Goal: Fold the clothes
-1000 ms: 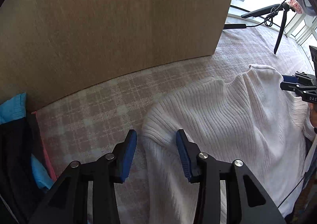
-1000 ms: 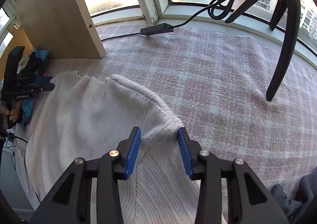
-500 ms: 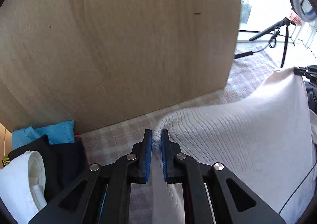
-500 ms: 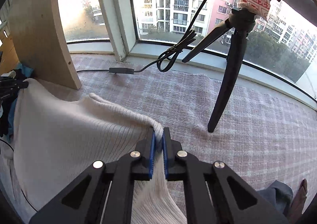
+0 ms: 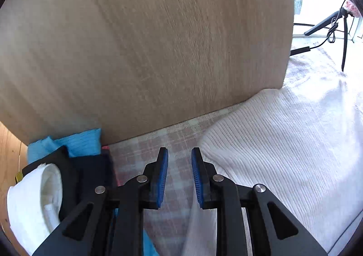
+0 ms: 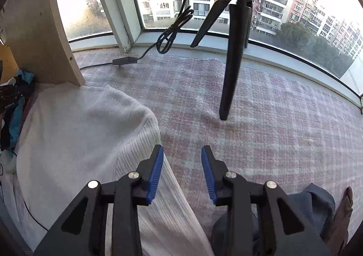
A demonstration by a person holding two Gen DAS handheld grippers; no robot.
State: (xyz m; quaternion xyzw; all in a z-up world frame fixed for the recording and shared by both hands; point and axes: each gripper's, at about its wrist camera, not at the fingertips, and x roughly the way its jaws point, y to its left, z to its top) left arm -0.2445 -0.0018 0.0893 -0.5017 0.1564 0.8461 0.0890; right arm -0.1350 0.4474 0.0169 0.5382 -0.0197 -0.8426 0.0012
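Sweater (image 5: 283, 142) flat, L cam: clothes pile (image 5: 52, 179), R cam: tripod (image 6: 233, 52)

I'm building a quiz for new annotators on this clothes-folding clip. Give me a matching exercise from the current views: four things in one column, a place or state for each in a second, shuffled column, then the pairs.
Things:
1. white ribbed sweater
2. tripod
3. left gripper
4. blue cloth

Places or states:
A. tucked at the foot of the wooden panel
B. jaws apart, holding nothing
C. lying on the checked blanket, folded over
D. standing on the blanket near the window

Pairs: 1-C, 2-D, 3-B, 4-A
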